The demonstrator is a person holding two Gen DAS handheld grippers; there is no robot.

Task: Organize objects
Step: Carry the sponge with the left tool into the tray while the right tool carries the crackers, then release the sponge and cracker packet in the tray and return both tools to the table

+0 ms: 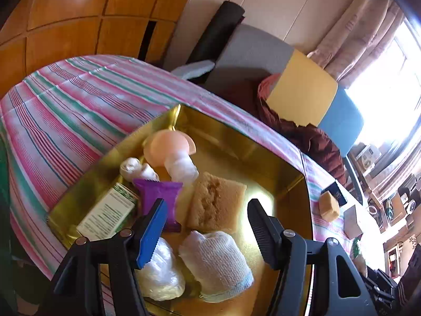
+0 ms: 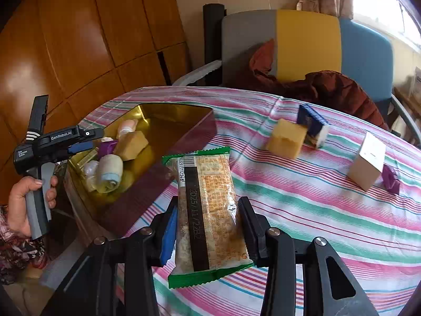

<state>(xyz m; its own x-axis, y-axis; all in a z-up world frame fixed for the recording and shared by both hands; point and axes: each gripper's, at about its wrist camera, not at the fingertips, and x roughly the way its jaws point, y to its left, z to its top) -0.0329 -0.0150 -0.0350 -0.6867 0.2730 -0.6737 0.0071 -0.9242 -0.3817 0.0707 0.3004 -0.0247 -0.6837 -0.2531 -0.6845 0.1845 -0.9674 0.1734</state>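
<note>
The right claw (image 2: 208, 233) is squeezing a snack packet (image 2: 205, 210) with green ends, holding it up over the striped tablecloth (image 2: 315, 210), just beside the gold box (image 2: 168, 113). The left claw (image 1: 208, 226) hangs wide open and empty over that box. Next, I think, the packet must go in, beside the sponge (image 1: 217, 201) and rolled socks (image 1: 215, 260).

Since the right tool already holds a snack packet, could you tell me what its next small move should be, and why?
Probably carry the snack packet left, over the gold box, before letting go. The right tool grips it above the striped cloth, short of the box. The box holds other sorted items, and the left tool hangs open over it holding nothing, so watch for crowding.
</note>
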